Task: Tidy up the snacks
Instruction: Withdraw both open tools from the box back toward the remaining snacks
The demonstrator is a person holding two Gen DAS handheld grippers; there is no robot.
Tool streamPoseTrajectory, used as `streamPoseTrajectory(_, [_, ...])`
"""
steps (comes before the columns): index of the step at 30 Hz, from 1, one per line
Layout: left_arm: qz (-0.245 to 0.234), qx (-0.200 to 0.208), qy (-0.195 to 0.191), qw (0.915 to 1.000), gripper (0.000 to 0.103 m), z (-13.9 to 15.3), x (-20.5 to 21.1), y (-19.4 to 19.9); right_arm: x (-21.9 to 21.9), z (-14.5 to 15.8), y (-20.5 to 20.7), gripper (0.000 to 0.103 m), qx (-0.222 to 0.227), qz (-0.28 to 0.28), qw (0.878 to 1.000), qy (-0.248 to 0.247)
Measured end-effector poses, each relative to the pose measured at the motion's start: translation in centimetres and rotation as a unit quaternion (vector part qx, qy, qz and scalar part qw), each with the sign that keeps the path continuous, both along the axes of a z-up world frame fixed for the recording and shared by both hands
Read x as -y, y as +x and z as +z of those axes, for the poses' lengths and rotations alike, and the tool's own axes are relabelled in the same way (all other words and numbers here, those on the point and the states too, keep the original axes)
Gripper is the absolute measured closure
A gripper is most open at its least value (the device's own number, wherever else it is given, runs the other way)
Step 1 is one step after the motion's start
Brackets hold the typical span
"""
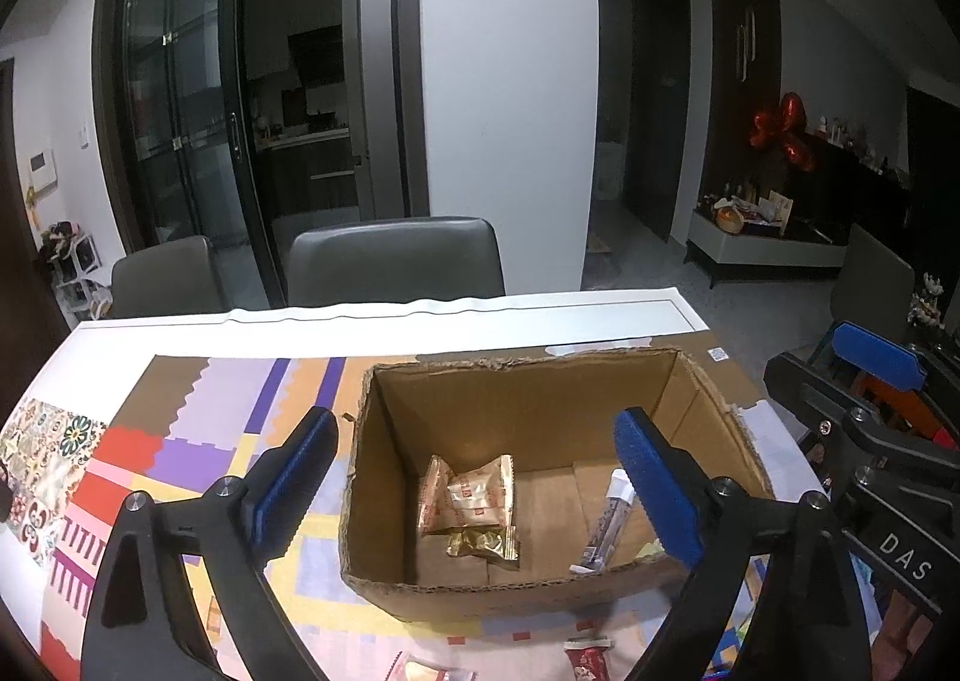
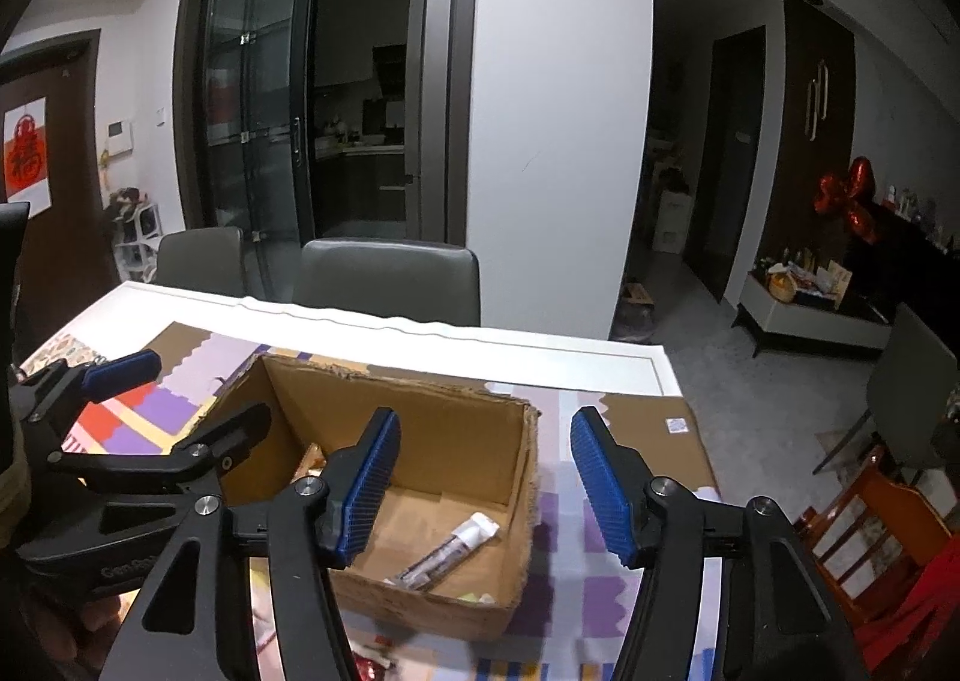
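Note:
An open cardboard box (image 1: 540, 591) stands on the patterned table mat. Inside it lie gold-wrapped snack packets (image 1: 468, 501) at the left and a white and purple stick packet (image 1: 609, 525) at the right. My left gripper (image 1: 480, 483) hangs open above the box's near side, with nothing between its blue pads. My right gripper (image 2: 485, 486) is open over the right part of the box (image 2: 420, 603), above the stick packet (image 2: 450, 552), and holds nothing. Each gripper shows in the other's view: the right gripper (image 1: 840, 381) and the left gripper (image 2: 180, 399).
Loose snacks lie on the mat in front of the box: a red packet (image 1: 585, 660) and a pale one (image 1: 420, 672). Two grey chairs (image 1: 396, 261) (image 1: 162, 279) stand behind the table's far edge. A wooden chair (image 2: 870, 519) stands at the right.

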State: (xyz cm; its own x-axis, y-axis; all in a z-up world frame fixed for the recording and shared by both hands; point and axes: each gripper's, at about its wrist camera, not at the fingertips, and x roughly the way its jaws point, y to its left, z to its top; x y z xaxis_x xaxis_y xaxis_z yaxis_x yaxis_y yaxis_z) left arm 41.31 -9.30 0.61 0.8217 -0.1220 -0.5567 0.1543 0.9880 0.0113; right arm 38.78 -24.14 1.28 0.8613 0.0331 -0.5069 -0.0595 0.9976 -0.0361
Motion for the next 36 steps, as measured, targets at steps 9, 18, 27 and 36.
streamPoseTrajectory(9, [0.005, 0.015, 0.008, 0.9998, 0.005, 1.3, -0.3, -1.9, 0.4, 1.4, -1.7, 0.043, 0.012, -0.010, 1.000, -0.001])
streamPoseTrajectory(18, [0.004, 0.023, 0.009, 0.9997, 0.005, 2.2, -0.4, -4.0, 0.9, 2.1, -3.5, 0.043, 0.011, -0.024, 1.000, 0.002])
streamPoseTrajectory(27, [-0.003, 0.029, 0.005, 0.9996, 0.005, 2.4, -0.2, -6.8, 1.4, 1.9, -6.3, 0.043, 0.002, -0.033, 0.999, 0.014])
streamPoseTrajectory(36, [-0.005, 0.030, 0.007, 0.9995, 0.005, 2.2, 0.1, -9.3, 1.5, 1.3, -9.0, 0.043, 0.001, -0.034, 0.999, 0.011])
